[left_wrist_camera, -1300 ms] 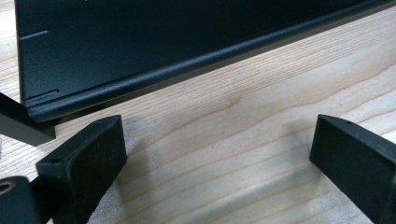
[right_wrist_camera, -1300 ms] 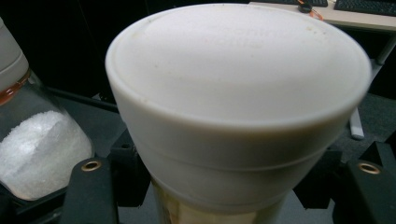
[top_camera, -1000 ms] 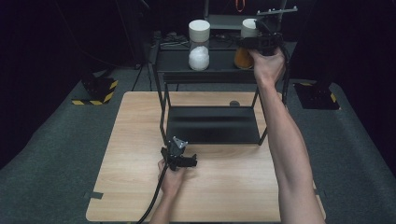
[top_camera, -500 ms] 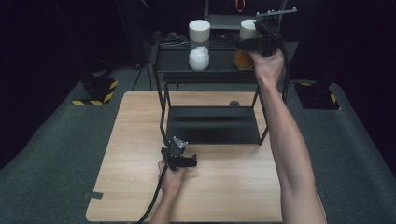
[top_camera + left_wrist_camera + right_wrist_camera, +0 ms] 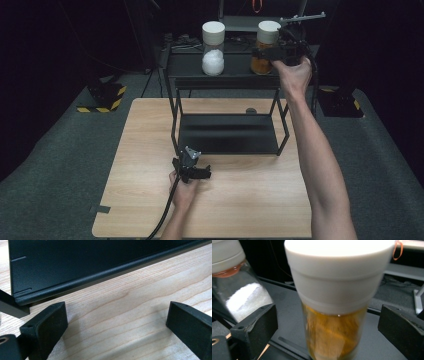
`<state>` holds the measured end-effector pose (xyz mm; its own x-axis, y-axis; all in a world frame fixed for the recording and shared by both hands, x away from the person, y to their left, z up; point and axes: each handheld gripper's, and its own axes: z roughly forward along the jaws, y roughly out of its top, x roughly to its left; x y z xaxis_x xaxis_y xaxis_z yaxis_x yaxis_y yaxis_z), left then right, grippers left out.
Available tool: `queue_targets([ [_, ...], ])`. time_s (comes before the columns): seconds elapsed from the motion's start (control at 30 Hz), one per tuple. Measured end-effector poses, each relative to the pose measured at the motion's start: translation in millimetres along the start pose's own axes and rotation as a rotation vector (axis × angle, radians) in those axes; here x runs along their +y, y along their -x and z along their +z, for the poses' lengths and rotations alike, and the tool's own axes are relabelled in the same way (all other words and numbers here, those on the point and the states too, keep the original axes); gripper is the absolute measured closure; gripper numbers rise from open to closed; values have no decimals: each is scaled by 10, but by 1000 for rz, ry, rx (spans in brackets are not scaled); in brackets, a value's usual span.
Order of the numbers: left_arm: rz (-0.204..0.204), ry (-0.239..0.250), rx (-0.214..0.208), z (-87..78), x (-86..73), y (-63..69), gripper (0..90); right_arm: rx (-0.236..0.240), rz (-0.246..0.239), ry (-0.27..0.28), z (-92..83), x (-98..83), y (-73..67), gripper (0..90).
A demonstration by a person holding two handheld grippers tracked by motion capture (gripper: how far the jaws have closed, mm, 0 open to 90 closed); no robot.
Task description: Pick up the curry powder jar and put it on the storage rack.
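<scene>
Two jars are standing upright on the top shelf of the black rack (image 5: 225, 82), and the right gripper (image 5: 267, 52) is hovering level at the amber-filled jar (image 5: 266, 47), whose glass body is sitting straight ahead between jaws that have just been opening wide, pads clear on both sides. That jar's long axis is running vertical, with the white-powder jar (image 5: 213, 48) standing apart beside it. Far nearer the person, the left gripper (image 5: 200, 172) is idling wide open and empty over the wooden table (image 5: 140, 200), well away from the shelf.

My two forearms are bare, no sleeves. Both grippers are black with blocky matte jaws, a small screw hole near each tip; my left gripper (image 5: 192, 169) carries a grey three-cornered plate and trails a black cable
</scene>
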<state>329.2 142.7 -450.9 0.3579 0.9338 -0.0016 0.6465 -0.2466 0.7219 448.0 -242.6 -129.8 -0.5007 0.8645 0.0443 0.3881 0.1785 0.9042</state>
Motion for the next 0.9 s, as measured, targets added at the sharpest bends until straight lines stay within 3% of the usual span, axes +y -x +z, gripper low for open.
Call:
queue_targets([
  [0.27,0,0,0,0,0,1,35,7,25,19,-140,-247,159,11],
  [0.47,-1,2,1,1,-2,3,34,43,42,34,-218,-432,296,14],
  [0.57,-1,2,1,1,-2,3,35,47,43,59,-255,-550,318,29],
  [0.9,-2,2,2,1,-2,4,34,73,51,62,-292,-750,380,25],
])
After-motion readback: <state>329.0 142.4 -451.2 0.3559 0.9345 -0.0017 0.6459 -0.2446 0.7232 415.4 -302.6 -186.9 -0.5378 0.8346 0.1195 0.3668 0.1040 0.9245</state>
